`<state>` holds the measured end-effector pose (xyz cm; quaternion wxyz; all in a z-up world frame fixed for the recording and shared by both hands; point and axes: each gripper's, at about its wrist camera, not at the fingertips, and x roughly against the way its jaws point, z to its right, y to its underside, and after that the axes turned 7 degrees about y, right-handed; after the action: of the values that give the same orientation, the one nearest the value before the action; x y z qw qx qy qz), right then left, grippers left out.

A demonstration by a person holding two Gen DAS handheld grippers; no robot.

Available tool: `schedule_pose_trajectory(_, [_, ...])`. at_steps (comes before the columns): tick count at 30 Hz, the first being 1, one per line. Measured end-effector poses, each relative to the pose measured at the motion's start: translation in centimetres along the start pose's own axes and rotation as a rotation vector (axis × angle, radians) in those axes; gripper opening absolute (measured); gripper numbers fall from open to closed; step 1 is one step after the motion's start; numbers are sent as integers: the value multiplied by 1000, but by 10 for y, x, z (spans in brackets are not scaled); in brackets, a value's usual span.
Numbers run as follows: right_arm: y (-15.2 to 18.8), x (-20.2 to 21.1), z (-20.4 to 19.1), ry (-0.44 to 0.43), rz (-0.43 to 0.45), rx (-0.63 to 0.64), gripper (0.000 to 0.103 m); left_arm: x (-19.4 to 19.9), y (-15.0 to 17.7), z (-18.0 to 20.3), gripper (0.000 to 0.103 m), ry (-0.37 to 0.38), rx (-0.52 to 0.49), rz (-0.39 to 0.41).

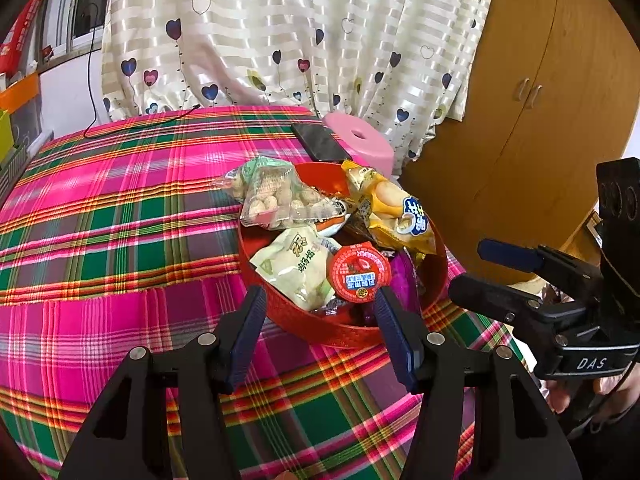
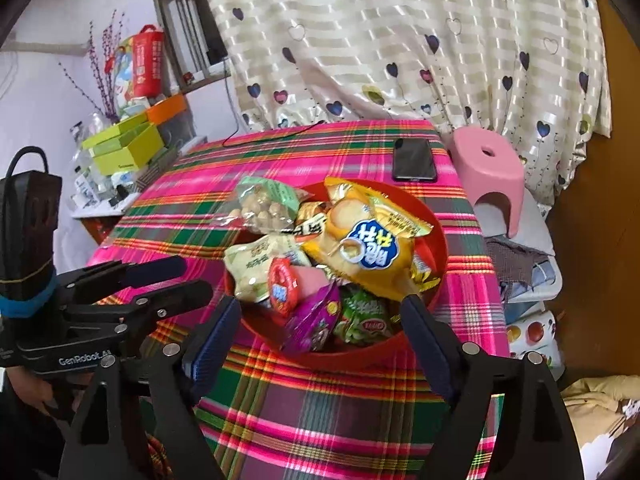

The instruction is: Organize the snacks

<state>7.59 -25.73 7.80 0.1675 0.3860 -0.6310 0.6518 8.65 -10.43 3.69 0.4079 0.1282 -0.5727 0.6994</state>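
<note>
A round red tray on the plaid tablecloth holds several snacks: a clear bag of round balls, a yellow packet, a pale green packet, a red-lidded jelly cup, and purple and green packets. My left gripper is open and empty just before the tray's near rim. My right gripper is open and empty, at the tray's near right side; it also shows in the left wrist view.
A black phone lies at the table's far edge. A pink stool stands beyond the table's right side, by a heart-print curtain. A wooden cabinet is on the right. Green boxes clutter a shelf on the left.
</note>
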Motion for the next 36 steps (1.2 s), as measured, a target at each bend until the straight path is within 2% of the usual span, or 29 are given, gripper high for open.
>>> schedule_pose_trajectory(11, [9, 3, 6, 73, -38, -46, 82, 3, 9, 3, 57, -15, -12, -6])
schedule_pose_trajectory(16, [14, 8, 8, 115, -23, -63, 82, 5, 11, 7, 57, -30, -20, -2])
schedule_pose_trajectory(19, [15, 8, 9, 120, -23, -75, 76, 5, 12, 8, 57, -36, -21, -5])
schedule_pose_trajectory(22, [16, 6, 9, 125, -34, -73, 62, 5, 12, 9, 57, -40, -23, -7])
schedule_pose_trajectory(24, [17, 3, 8, 135, -53, -71, 61, 5, 13, 9, 57, -41, -22, -6])
schedule_pose_trajectory(26, [18, 2, 8, 127, -58, -67, 54, 4, 13, 9, 57, -46, -22, -6])
schedule_pose_trajectory(36, [19, -1, 10, 84, -58, -93, 53, 0, 13, 10, 57, -56, -20, -16])
